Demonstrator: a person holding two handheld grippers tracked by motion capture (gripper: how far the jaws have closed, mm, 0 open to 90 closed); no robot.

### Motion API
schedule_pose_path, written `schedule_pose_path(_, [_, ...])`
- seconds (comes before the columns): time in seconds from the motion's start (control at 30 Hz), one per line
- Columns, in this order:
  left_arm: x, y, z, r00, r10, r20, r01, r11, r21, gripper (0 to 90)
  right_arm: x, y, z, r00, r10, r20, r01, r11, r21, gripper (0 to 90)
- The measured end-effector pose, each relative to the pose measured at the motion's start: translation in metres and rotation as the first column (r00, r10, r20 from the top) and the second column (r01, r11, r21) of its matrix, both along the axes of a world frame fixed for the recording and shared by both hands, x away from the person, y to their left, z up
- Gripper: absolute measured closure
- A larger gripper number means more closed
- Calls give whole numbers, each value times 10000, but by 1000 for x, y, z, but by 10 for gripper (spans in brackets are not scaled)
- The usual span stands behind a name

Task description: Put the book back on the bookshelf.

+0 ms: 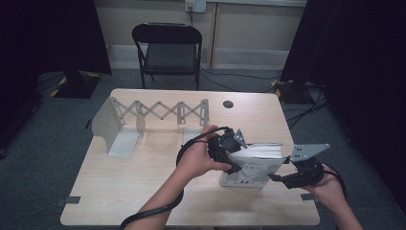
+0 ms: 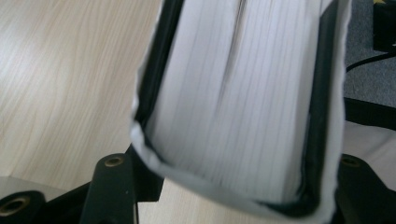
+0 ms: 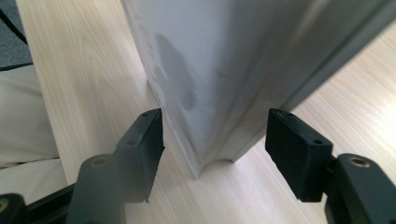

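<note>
Holding the book (image 1: 251, 165) upright on the worktop (image 1: 143, 177) with my left claw (image 1: 229, 152), clamped across its page block. Empty expanding rack (image 1: 148, 115) sits far left, well apart. Right claw (image 3: 215, 149) open, straddling the book's corner, not gripping. Book not yet shelved; carry left remains.

1. The thick white-covered paper book (image 1: 251, 167) bears dark print on its front cover and pale grey-white page edges, lined finely in the left gripper view.
2. The pale wooden table (image 1: 143, 177) shows a light beige grain.
3. The white plastic expanding book rack (image 1: 143, 117) is plain off-white.
4. The black folding chair (image 1: 167, 48) is uniformly dark.
5. The floor (image 1: 48, 143) is grey-blue carpet.
</note>
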State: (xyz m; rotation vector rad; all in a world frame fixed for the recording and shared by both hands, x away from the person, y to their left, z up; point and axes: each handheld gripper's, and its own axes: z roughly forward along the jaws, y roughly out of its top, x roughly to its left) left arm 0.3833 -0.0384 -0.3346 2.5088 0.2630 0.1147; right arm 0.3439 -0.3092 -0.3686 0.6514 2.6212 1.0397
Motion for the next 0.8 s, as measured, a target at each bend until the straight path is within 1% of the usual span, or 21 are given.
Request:
schedule_pose_path(0.07, [-1,-2,1,10000,-28,18,28,10000,10,438,0,-3,-3,10000,-84,-38,84,9999,70,353])
schedule_pose_path(0.1, [-1,-4,1,9999,-134,52,133,9999,78,438,0,-3,-4,9999,-95,-52,96,9999,100,349])
schedule_pose_path(0.2, [0,-5,1,9999,-143,84,142,9998,127,441,0,-5,-8,9999,-168,-22,168,9998,82,335])
schedule_pose_path(0.27, [0,-4,1,9991,-388,160,386,9992,135,452,0,-5,-10,9998,-175,-74,175,9998,58,331])
schedule_pose_path(0.33, [-2,-4,1,9989,-436,147,435,9990,80,461,-1,-5,-11,9998,-195,-64,195,9998,-27,323])
schedule_pose_path(0.37, [-3,-4,2,9985,-516,208,513,9986,158,464,-1,-5,-12,9998,-189,-42,189,9998,-55,320])
schedule_pose_path(0.5, [-6,-6,3,9980,-576,254,568,9980,286,484,0,-6,-15,9995,-309,-30,309,9995,-5,297])
schedule_pose_path(0.6, [-8,-5,3,9984,-526,184,522,9983,254,502,0,-6,-19,9994,-318,-129,319,9995,75,299])
schedule_pose_path(0.67, [-11,-5,3,9987,-446,244,440,9987,255,512,0,-5,-21,9995,-297,-92,297,9996,12,298])
schedule_pose_path(0.8, [-14,-4,3,9991,-290,318,282,9992,275,519,0,-4,-22,9995,-312,-94,312,9995,57,296])
